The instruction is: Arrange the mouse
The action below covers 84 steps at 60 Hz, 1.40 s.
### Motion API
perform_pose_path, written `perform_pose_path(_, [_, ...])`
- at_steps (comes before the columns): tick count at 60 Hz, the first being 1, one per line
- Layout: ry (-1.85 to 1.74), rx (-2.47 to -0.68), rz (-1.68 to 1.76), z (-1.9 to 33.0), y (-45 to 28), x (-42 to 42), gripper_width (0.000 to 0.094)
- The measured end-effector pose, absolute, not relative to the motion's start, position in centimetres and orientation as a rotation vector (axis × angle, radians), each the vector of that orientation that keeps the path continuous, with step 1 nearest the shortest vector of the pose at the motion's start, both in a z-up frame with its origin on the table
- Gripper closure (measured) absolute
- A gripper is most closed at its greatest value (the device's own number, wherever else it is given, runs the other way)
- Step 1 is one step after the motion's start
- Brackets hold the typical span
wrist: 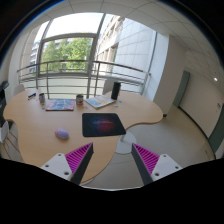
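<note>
A small lilac mouse [62, 133] lies on the light wooden table [40, 128], to the left of a black mouse mat [103, 124] with a purple glow in its middle. My gripper [112, 160] is open and empty, held well back from the table's near edge. Its pink-padded fingers [77, 159] stand wide apart, with the left one over the table's front edge and the right one over the grey floor. The mouse and the mat are beyond the fingers.
At the table's far side lie a blue book [59, 104], a white notebook [100, 101], a dark cup [79, 99] and a black box [115, 91]. A white table foot [124, 144] stands on the floor. A railing and large windows [70, 55] are behind.
</note>
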State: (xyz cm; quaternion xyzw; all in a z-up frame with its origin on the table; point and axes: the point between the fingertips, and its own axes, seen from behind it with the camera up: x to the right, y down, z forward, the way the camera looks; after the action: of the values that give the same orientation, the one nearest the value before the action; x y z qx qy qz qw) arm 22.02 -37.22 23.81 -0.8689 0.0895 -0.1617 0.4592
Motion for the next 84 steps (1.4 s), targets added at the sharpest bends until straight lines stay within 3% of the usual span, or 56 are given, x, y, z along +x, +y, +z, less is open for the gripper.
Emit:
perform_pose_path(14, [0.302, -2.179, -0.439, 21.9, -37.6, 21.8, 0.0092])
perform_pose_path(28, [0.294, -2.212, -0.367, 14.5, -36.1, 15.4, 0.0091])
perform_pose_path(38, [0.188, -2.258, -0.28, 8.7, -32.0, 9.5, 0.0093])
perform_pose_path(63, [0.025, -2.266, -0.187, 0.7, -17.9, 4.3, 0.0092])
perform_pose_path(84, [-0.126, -2.248, -0.132, -0.7, -8.1, 4.1, 0.0094])
